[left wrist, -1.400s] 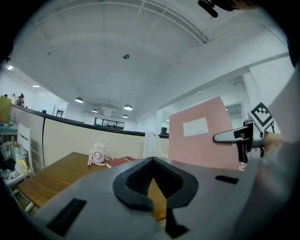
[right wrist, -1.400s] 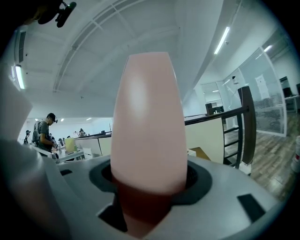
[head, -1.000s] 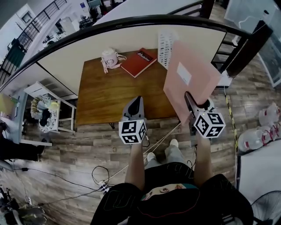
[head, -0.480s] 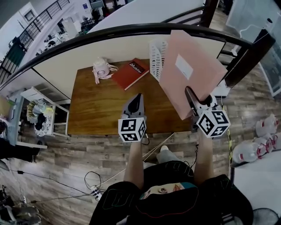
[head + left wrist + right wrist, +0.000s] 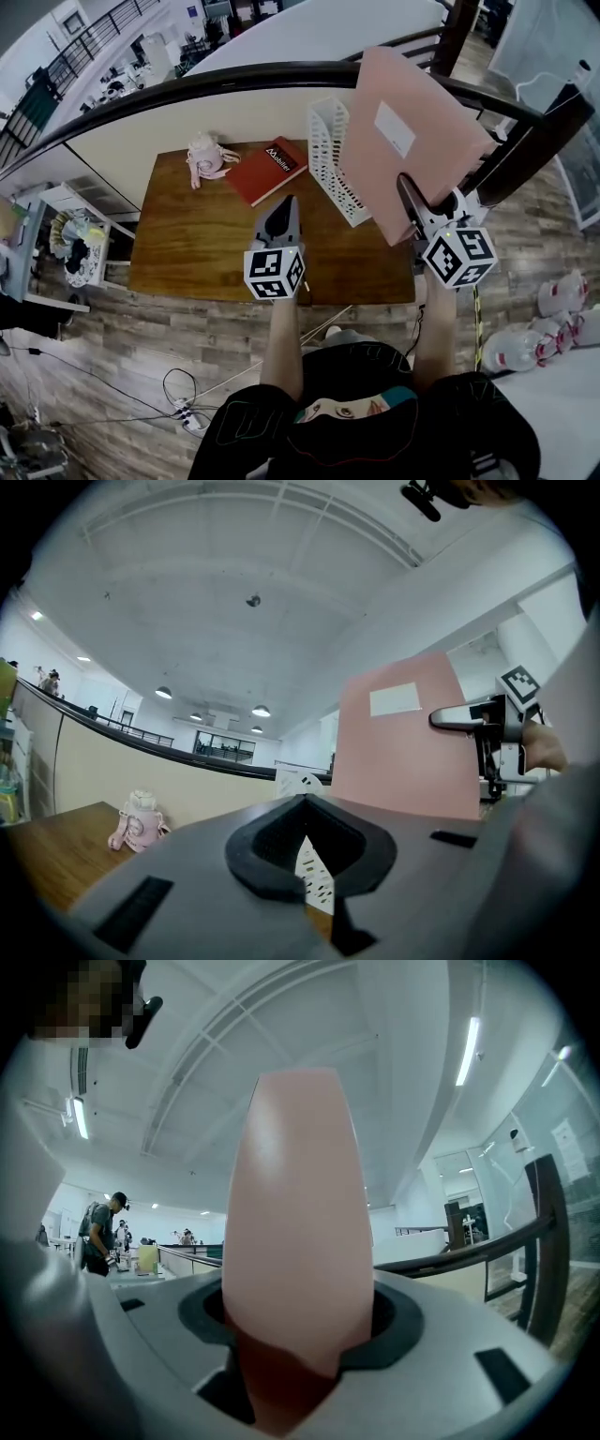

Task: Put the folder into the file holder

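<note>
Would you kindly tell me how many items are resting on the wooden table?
3: a pink bottle at the far left, a red book beside it, and a white file holder to the right. The raised folder may hide others.

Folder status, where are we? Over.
Right gripper shut on pink folder, held upright. Left gripper shut, empty. Folder beside white file holder, not in it. Red book on holder's far side, clear of path.
</note>
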Demonstrator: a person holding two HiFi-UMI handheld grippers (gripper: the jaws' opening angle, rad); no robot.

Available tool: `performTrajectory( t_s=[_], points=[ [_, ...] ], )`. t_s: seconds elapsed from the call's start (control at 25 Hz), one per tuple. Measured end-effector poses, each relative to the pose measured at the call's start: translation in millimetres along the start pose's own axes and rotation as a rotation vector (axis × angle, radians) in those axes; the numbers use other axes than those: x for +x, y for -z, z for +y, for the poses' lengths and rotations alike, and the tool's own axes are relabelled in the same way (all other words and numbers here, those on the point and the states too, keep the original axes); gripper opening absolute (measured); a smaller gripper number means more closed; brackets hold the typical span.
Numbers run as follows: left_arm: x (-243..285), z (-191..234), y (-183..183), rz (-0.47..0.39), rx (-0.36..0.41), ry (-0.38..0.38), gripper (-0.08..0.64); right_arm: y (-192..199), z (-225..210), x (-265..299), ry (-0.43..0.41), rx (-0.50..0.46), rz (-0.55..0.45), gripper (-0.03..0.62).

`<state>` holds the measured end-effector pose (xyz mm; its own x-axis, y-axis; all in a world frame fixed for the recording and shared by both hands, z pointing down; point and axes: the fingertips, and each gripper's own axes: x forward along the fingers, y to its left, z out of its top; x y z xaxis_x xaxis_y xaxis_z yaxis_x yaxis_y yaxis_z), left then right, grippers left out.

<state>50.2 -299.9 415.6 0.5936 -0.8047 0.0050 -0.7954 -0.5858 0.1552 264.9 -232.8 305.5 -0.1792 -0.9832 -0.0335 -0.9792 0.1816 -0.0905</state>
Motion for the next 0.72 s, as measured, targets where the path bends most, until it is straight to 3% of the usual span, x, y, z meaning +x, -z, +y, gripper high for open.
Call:
performTrajectory(
  t_s=[0.72],
  points=[
    [49.1, 37.0, -8.6, -0.012, 0.029, -0.14, -0.003, 25.2, -26.6, 96.7, -0.121, 0.001, 0.045, 0.275]
  ],
)
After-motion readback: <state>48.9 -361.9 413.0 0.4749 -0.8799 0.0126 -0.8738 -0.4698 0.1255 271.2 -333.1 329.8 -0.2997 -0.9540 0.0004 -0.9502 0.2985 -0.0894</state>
